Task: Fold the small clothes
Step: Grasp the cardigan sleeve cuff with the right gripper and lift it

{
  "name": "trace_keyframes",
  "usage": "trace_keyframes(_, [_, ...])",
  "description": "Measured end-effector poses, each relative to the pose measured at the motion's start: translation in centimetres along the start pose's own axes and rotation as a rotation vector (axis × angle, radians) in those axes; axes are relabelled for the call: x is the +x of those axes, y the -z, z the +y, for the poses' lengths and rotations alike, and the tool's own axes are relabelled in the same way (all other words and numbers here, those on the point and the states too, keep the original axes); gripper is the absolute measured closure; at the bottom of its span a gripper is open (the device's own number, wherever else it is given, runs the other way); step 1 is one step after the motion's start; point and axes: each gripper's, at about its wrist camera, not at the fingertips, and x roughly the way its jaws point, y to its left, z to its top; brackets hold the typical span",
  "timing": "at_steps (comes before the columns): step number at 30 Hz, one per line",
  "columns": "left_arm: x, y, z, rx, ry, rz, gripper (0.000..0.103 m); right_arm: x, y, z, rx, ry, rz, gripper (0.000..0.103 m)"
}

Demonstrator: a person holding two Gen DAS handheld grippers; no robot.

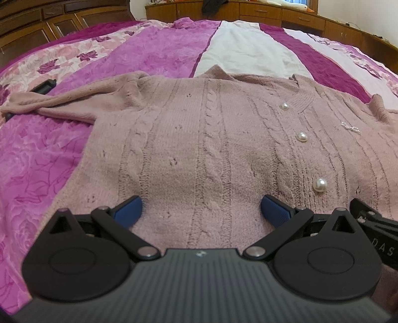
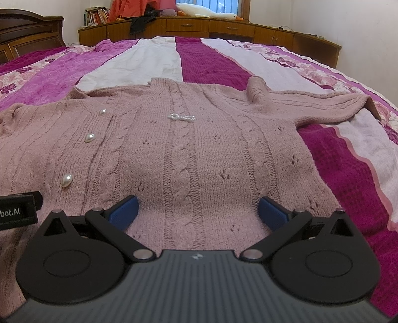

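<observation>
The left gripper (image 1: 201, 211) stood wide, its blue pads (image 1: 128, 211) spread apart over the hem of a dusty-pink cable-knit cardigan (image 1: 199, 139) and holding nothing. At 3 o'clock from it, part of the right gripper's black body showed at the edge of that view. The right gripper (image 2: 197, 212) was likewise wide, blue pads (image 2: 273, 213) parted above the knit, nothing between them.

The cardigan lay flat and face up on a bed, hem toward both cameras, neckline at 12 o'clock. Three pearl buttons (image 1: 301, 136) ran up its front, at about 1 o'clock in the left view and 10 o'clock in the right. A small pearl bow (image 2: 181, 117) sat on the chest, near 12 o'clock in the right view. One sleeve (image 1: 49, 104) stretched to 10 o'clock in the left view; the other sleeve (image 2: 323, 104) reached toward 2 o'clock in the right view.

Beneath lay a striped magenta, pink and white bedspread (image 2: 204, 62). Wooden cabinets (image 2: 223, 29) lined the far wall at 12 o'clock, with a white plush goose (image 2: 206, 12) on top.
</observation>
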Motion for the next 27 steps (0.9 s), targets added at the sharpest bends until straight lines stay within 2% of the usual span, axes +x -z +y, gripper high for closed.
trace_keyframes(6, [-0.8,-0.7,0.5,-0.012,0.038,0.029,0.0,0.0,-0.5,-0.8,-0.007,-0.052,0.038,0.0])
trace_keyframes(13, [-1.8,-1.5,0.6,-0.025,0.065,0.06,0.0,-0.9,-1.6,-3.0,0.016,-0.19,0.082,0.0])
trace_keyframes(18, [-2.8,-2.4,0.0,-0.005,0.065,0.033,0.0,-2.2,-2.7,-5.4,0.101,-0.283,0.105,0.0])
trace_keyframes(23, [-3.4,-3.7,-0.7,0.0,0.087,0.023,0.0,-3.5,-4.5,-9.1,0.162,-0.301,0.1,0.0])
trace_keyframes(27, [-3.5,-4.5,-1.4,0.003,0.094,0.021,0.0,-3.6,-6.7,-13.3,0.186,-0.258,0.067,0.0])
